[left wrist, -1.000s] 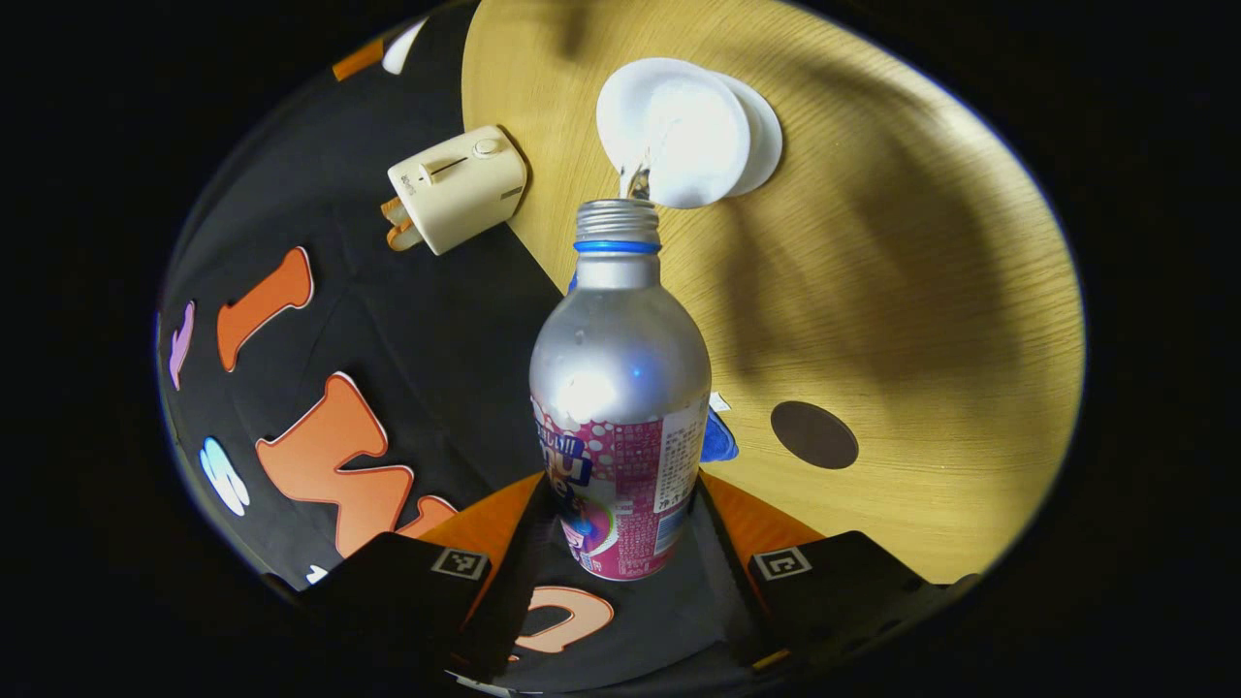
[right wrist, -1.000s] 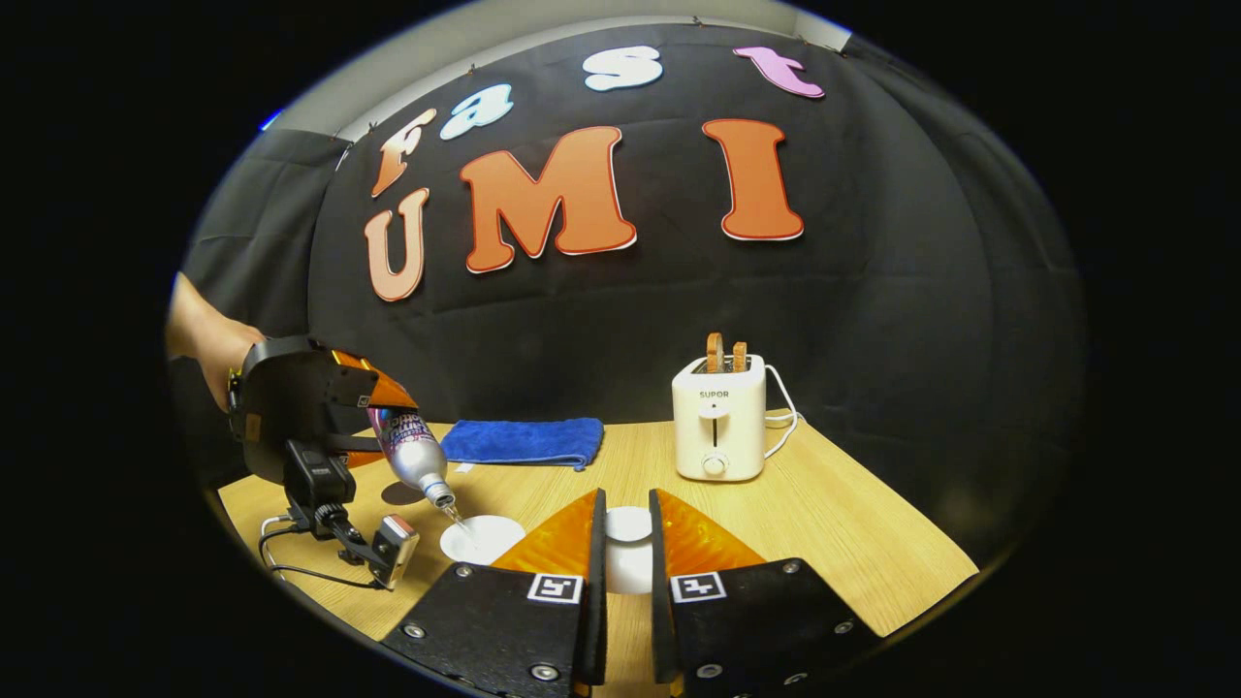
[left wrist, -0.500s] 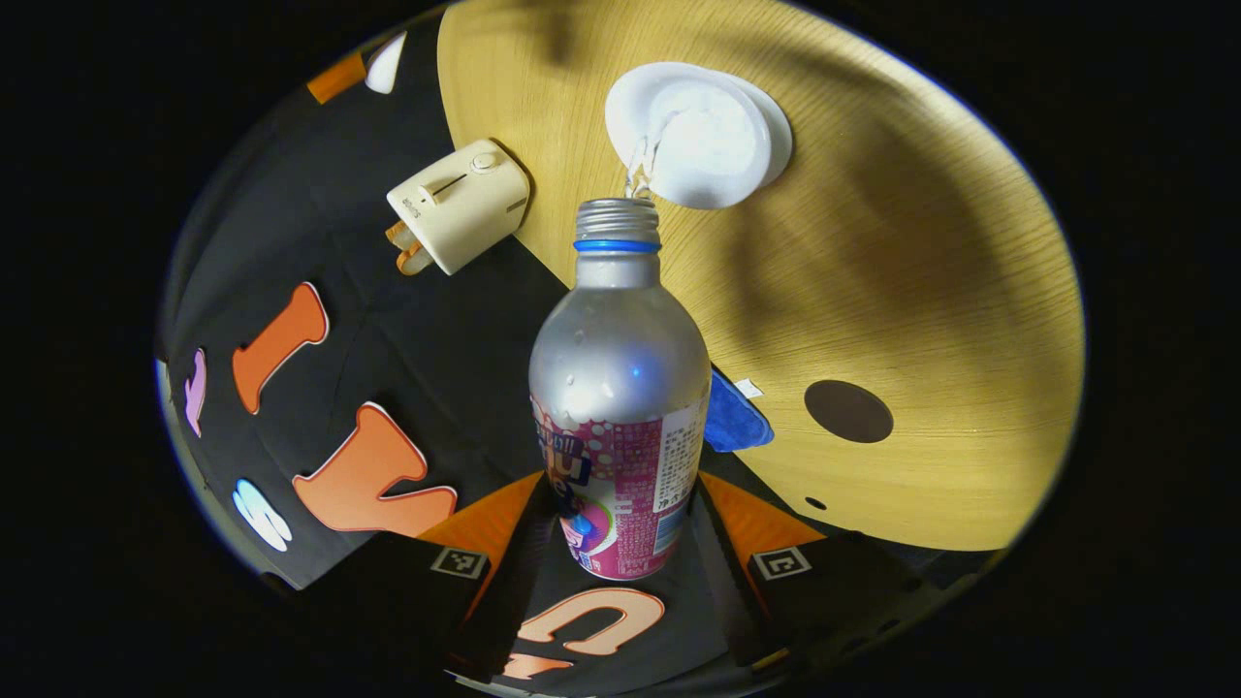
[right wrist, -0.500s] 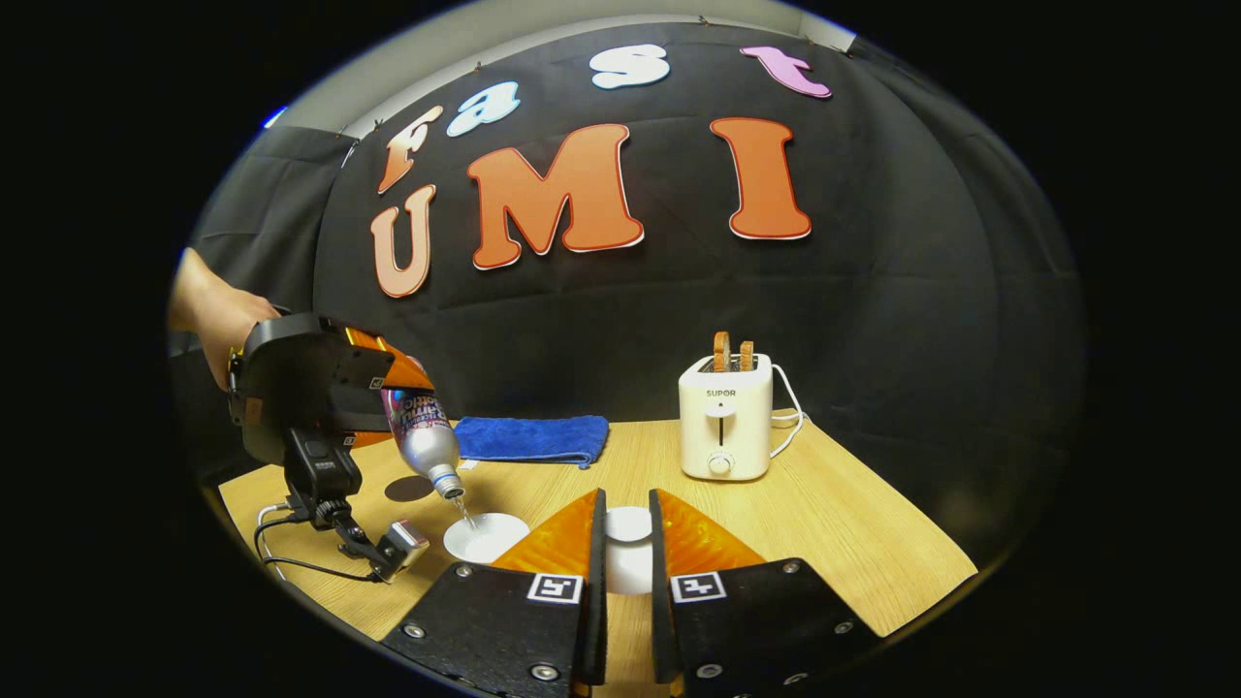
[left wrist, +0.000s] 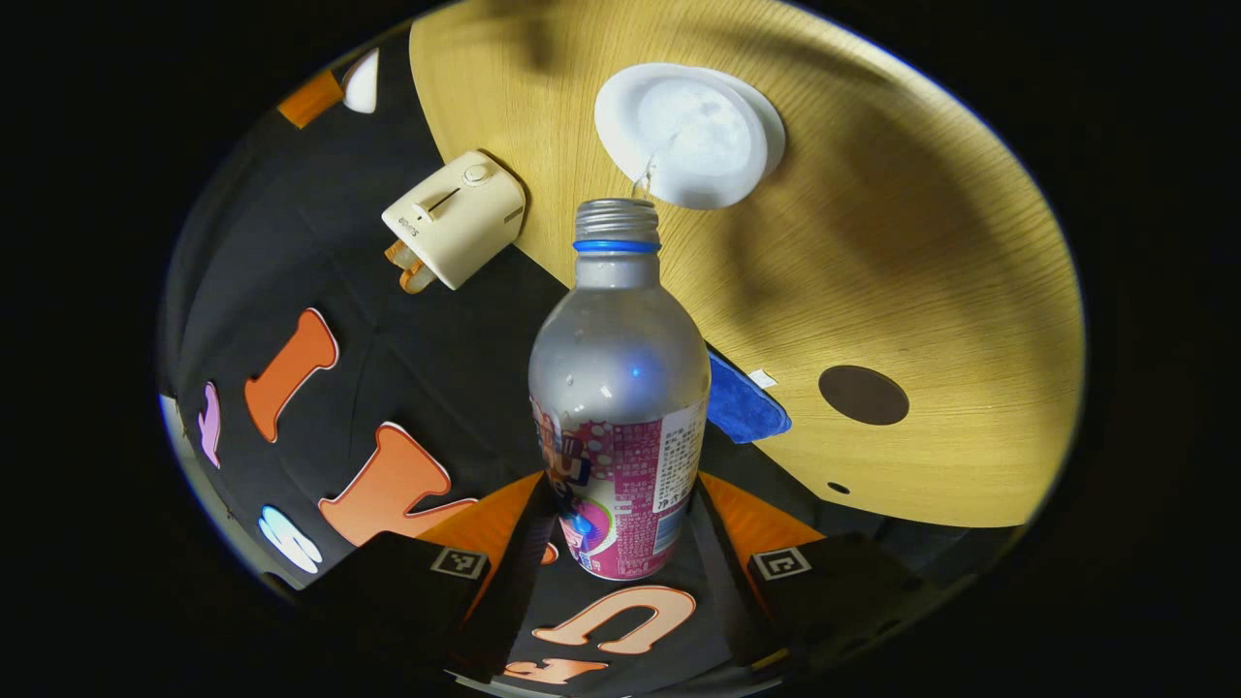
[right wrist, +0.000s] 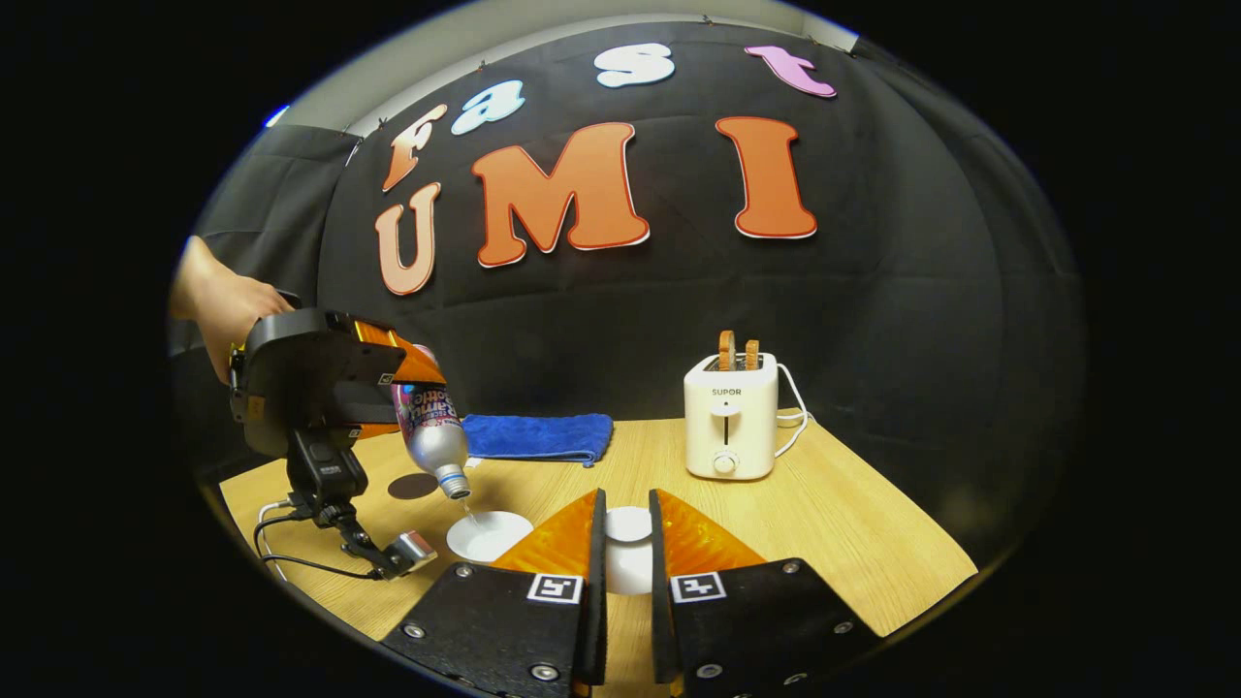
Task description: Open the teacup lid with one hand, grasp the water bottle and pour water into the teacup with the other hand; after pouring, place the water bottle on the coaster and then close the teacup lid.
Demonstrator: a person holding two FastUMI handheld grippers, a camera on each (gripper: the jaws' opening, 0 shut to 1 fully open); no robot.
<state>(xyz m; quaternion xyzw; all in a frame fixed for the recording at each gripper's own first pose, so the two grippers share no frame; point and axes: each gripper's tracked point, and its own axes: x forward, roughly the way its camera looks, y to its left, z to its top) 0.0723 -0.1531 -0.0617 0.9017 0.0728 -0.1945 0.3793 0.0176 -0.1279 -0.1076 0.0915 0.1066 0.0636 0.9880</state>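
Note:
A silver water bottle (left wrist: 619, 388) with a pink label is tilted mouth-down, and my left gripper (left wrist: 620, 490) is shut on its lower body. A thin trickle falls from its mouth into the white teacup (left wrist: 690, 136) on the table. In the right gripper view the bottle (right wrist: 434, 436) hangs over the teacup (right wrist: 488, 536), held by a person's hand (right wrist: 221, 312). My right gripper (right wrist: 626, 499) is shut on the white teacup lid (right wrist: 628, 526), held above the table to the right of the cup. The dark round coaster (left wrist: 863, 395) lies bare left of the cup (right wrist: 412, 486).
A cream toaster (right wrist: 730, 427) with two slices in it stands at the back right, its cord trailing behind. A folded blue cloth (right wrist: 538, 436) lies along the back edge. The wooden table (right wrist: 853, 543) ends close in front of my right gripper.
The left gripper has lifted the bottle a little and moved it right over the cup; the stream has thinned to a trickle. The right gripper holds the lid still.

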